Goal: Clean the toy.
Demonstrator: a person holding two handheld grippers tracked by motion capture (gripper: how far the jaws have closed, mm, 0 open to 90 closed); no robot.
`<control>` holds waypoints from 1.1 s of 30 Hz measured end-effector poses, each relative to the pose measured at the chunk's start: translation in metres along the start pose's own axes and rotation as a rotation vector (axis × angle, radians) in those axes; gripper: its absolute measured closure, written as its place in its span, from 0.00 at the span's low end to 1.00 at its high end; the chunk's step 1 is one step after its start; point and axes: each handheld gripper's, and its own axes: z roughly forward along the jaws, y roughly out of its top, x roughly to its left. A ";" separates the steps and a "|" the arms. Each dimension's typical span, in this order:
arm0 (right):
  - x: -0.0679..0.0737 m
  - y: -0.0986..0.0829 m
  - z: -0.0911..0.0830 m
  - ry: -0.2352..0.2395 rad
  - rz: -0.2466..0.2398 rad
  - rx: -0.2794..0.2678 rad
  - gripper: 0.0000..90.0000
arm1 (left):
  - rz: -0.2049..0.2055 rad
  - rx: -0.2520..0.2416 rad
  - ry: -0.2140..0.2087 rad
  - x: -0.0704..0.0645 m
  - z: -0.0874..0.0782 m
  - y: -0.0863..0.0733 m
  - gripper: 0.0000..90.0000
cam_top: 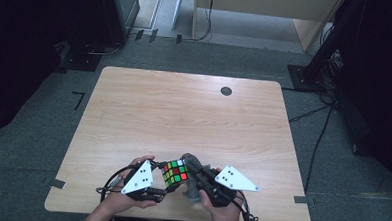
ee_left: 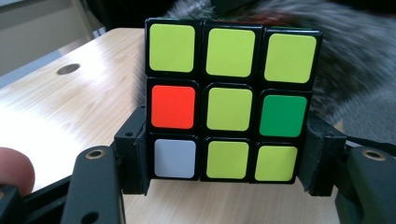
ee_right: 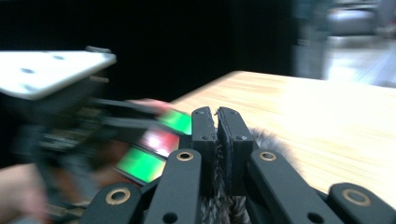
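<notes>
Over the light wooden table (cam_top: 184,110), your left gripper (ee_left: 224,186) is clamping the multicoloured plastic puzzle cube (ee_left: 231,100) between its jaws, while your right gripper (ee_right: 217,140) is pinching grey fur (ee_right: 261,137) beside it.

I've got a scrambled 3x3 Rubik's cube (cam_top: 174,173) at the near edge of the table, approx. centre. It's black-framed w/ coloured stickers. In the left gripper view the cube (ee_left: 232,100) stands upright and square-on: that face is mostly yellow-green, w/ one red sticker mid-left, one green mid-right, one white bottom-left. A grey furry cloth (cam_top: 191,183) lies just beside the cube, touching it on the right; its fur (ee_right: 264,140) shows blurred.
</notes>
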 end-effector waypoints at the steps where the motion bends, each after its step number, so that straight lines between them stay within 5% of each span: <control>1: -0.008 -0.003 -0.001 -0.055 -0.018 0.017 0.96 | -0.006 -0.001 0.012 0.003 -0.002 -0.001 0.38; 4: -0.037 -0.014 -0.001 -0.145 0.034 0.126 0.93 | -0.021 -0.008 0.037 0.010 -0.008 -0.003 0.38; 6: -0.051 -0.023 0.001 -0.250 0.009 0.199 0.88 | -0.030 -0.017 0.048 0.014 -0.012 -0.004 0.38; 8: -0.067 -0.032 0.003 -0.334 -0.007 0.314 0.72 | -0.039 -0.028 0.056 0.018 -0.015 -0.003 0.38; 9: -0.073 -0.033 0.002 -0.359 0.005 0.340 0.65 | -0.041 -0.032 0.060 0.019 -0.017 -0.003 0.38; 12: -0.077 -0.022 -0.008 -0.424 -0.011 0.305 0.52 | -0.048 -0.039 0.067 0.022 -0.019 -0.003 0.38; 13: -0.074 -0.017 -0.010 -0.425 -0.018 0.285 0.49 | -0.050 -0.039 0.068 0.023 -0.020 -0.003 0.38; 16: -0.058 -0.011 -0.005 -0.311 -0.041 0.275 0.45 | -0.052 -0.040 0.071 0.024 -0.020 -0.003 0.38; 17: -0.049 -0.015 0.004 -0.240 -0.046 0.307 0.42 | -0.051 -0.042 0.070 0.024 -0.020 -0.003 0.38; 19: -0.035 -0.026 0.020 -0.180 -0.063 0.379 0.36 | -0.051 -0.045 0.069 0.023 -0.021 -0.002 0.38; 23: -0.028 -0.055 0.044 -0.251 -0.134 0.559 0.24 | -0.048 -0.049 0.071 0.023 -0.023 -0.001 0.38; 25: -0.034 -0.063 0.047 -0.304 -0.116 0.607 0.25 | -0.051 -0.059 0.076 0.023 -0.025 -0.001 0.38; 28: -0.042 -0.060 0.044 -0.302 -0.036 0.585 0.38 | -0.065 -0.079 0.077 0.025 -0.028 -0.001 0.38; 33: -0.047 -0.061 0.036 -0.324 -0.029 0.545 0.78 | -0.093 -0.100 0.057 0.028 -0.030 -0.001 0.38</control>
